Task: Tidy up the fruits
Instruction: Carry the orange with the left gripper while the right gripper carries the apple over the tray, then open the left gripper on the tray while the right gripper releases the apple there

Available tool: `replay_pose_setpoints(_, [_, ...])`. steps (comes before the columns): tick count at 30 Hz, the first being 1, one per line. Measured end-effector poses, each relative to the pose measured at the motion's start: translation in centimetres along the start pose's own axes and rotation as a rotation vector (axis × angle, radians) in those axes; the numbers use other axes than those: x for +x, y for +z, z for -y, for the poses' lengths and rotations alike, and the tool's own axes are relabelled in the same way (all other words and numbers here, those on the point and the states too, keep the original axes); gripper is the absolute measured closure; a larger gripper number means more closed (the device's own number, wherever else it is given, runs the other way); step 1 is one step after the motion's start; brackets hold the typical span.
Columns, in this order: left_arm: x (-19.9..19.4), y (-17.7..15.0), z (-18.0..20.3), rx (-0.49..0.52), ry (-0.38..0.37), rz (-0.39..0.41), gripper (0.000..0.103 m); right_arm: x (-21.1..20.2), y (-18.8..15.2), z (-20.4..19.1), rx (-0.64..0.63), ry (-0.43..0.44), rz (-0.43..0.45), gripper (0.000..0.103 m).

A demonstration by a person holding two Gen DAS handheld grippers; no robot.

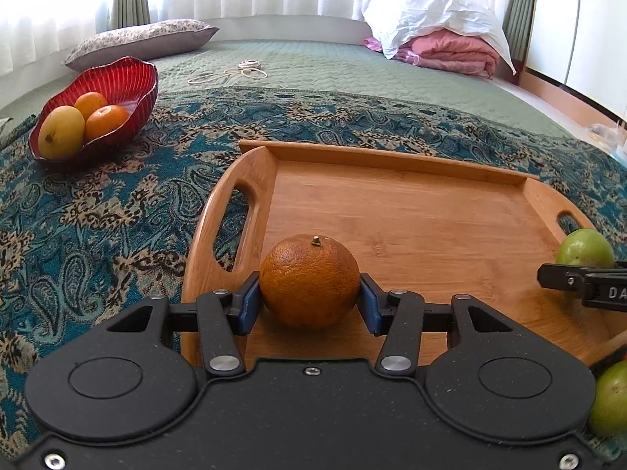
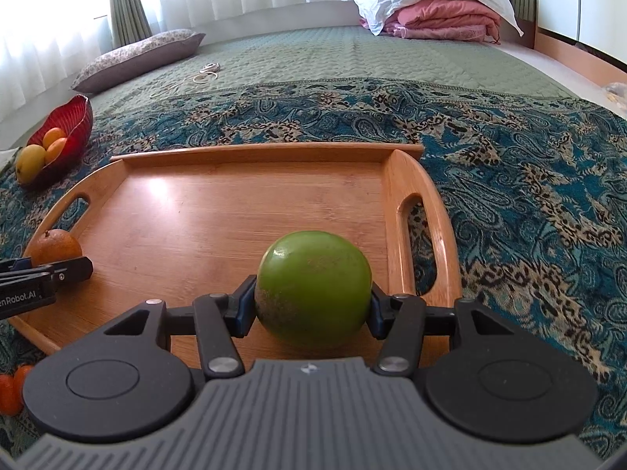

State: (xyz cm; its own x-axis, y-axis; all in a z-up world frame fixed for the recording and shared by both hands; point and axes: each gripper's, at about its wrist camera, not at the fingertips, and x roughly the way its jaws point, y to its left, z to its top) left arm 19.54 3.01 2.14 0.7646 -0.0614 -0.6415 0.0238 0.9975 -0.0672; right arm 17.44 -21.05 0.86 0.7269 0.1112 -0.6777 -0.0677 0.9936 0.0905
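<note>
My left gripper [image 1: 309,297] is shut on an orange [image 1: 309,280] with its stem up, low over the near left part of the wooden tray [image 1: 411,203]. My right gripper [image 2: 313,301] is shut on a green fruit [image 2: 313,286] over the near right part of the tray [image 2: 219,211]. Each gripper shows in the other view: the right one with its green fruit [image 1: 584,248] at the right edge, the left one with its orange [image 2: 55,246] at the left edge. A red bowl [image 1: 129,74] at far left holds a mango [image 1: 62,131] and two oranges [image 1: 106,119].
The tray lies on a blue patterned cloth [image 1: 98,215] over a green bed cover. Another green fruit [image 1: 611,399] lies at the near right. Small orange fruits [image 2: 11,391] lie near the tray's left corner. A pillow [image 1: 145,39], a white cable [image 1: 235,72] and folded bedding [image 1: 443,35] lie far back.
</note>
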Motion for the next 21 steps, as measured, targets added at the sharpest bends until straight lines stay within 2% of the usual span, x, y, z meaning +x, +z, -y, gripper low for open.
replay_pose_setpoints(5, [0.0,-0.3,0.3,0.039,0.013,0.001,0.054,-0.1,-0.4,-0.3,-0.045,-0.013,-0.002,0.045])
replay_pose_setpoints(12, [-0.3,-0.2,0.1,0.021,0.008,-0.004,0.051,-1.0,-0.7,-0.5,-0.051,0.0,0.007,0.041])
replay_pose_setpoints(15, [-1.0,-0.3,0.2,0.034,0.013,0.012,0.043,-1.6,-0.7,-0.7,-0.067,0.002,0.023,0.039])
replay_pose_setpoints(16, [-1.2,-0.4,0.3,0.042,0.013,0.02,0.038,-1.8,-0.7,-0.7,-0.07,0.001,0.029,0.033])
replay_pose_setpoints(19, [-2.1,-0.6,0.5,0.065,0.011,0.043,0.025,-2.5,-0.9,-0.6,-0.063,0.007,0.041,0.032])
replay_pose_setpoints(21, [-2.7,-0.8,0.4,0.067,0.006,0.055,0.022,-3.0,-1.1,-0.4,-0.052,0.015,0.049,0.031])
